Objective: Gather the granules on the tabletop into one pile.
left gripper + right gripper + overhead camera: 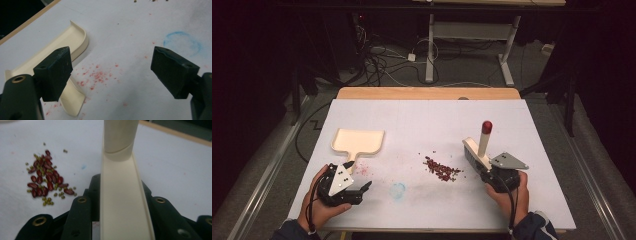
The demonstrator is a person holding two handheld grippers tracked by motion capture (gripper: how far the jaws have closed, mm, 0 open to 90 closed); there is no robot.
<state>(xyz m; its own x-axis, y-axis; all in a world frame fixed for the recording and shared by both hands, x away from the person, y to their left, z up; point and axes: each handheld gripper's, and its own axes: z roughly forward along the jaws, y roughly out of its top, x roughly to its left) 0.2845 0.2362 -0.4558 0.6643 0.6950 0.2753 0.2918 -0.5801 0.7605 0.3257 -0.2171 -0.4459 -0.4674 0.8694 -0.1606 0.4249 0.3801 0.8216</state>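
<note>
**Desk:** What do we see at the table?

**Operator:** I have the right gripper point(486, 170), lower right of the high view, clamped narrow on a cream plastic hand brush point(476, 151) whose handle rises to a dark red rounded cap. In the right gripper view the brush's cream back point(122, 202) runs up the middle of the frame between my two black jaws. The scattered pile of dark red and small green beans point(441, 169) lies on the white table cover point(427, 120) just left of the brush head, at the centre of the high view; in the right gripper view the beans point(45, 182) sit at the left of the frame.

**Desk:** And the other hand?

**Operator:** My left gripper point(357, 187), lower left of the high view, stands wide and holds nothing. The cream plastic dustpan point(358, 141) lies flat above it, near the left edge of the cover, its short handle pointing toward that gripper. In the left gripper view the dustpan point(72, 40) is at the left of the frame, its handle passing behind one jaw, with red smudges on the cover beside it.

**Desk:** How would you do this step well?

**Operator:** I judge the sweep comes first. I'd keep the bristles pressed level on the cover, start from the far right of the pile, and draw slow short strokes leftward so the small green beans don't roll away. The pan is well apart from the beans, so I'd take its handle and bring the lip close.
</note>
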